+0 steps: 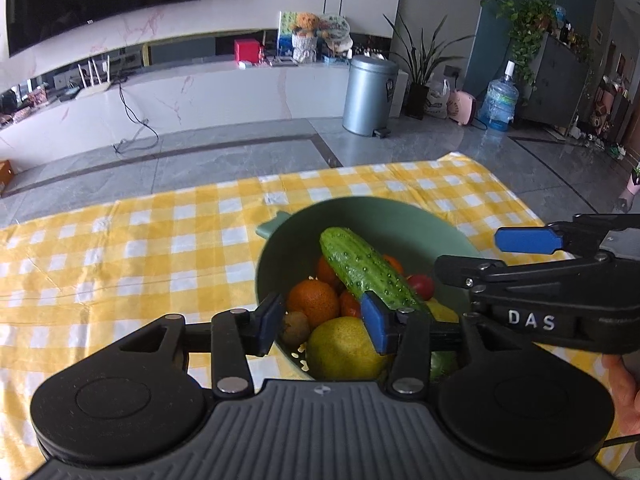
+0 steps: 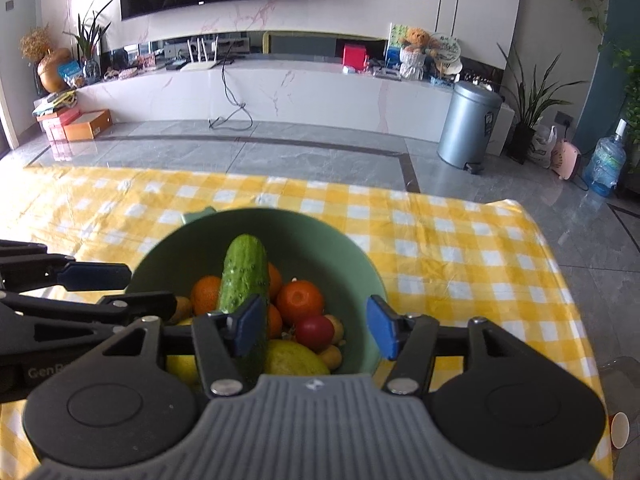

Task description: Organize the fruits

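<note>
Left gripper (image 1: pixel 322 330): jaws spread above the green bowl (image 1: pixel 280 248), pinching nothing.
Cucumber (image 1: pixel 370 272): lies atop the fruit in the bowl.
Right gripper (image 2: pixel 318 330): jaws apart, empty.
Left view only: a hand (image 1: pixel 624 384).
Right view only: orange box (image 2: pixel 86 124) on the floor.
Hidden: cucumber's near end, behind a pad.

Bumpy green cucumber (image 2: pixel 244 276) lies slanted atop oranges (image 2: pixel 300 300) in green bowl (image 2: pixel 332 240).
</note>
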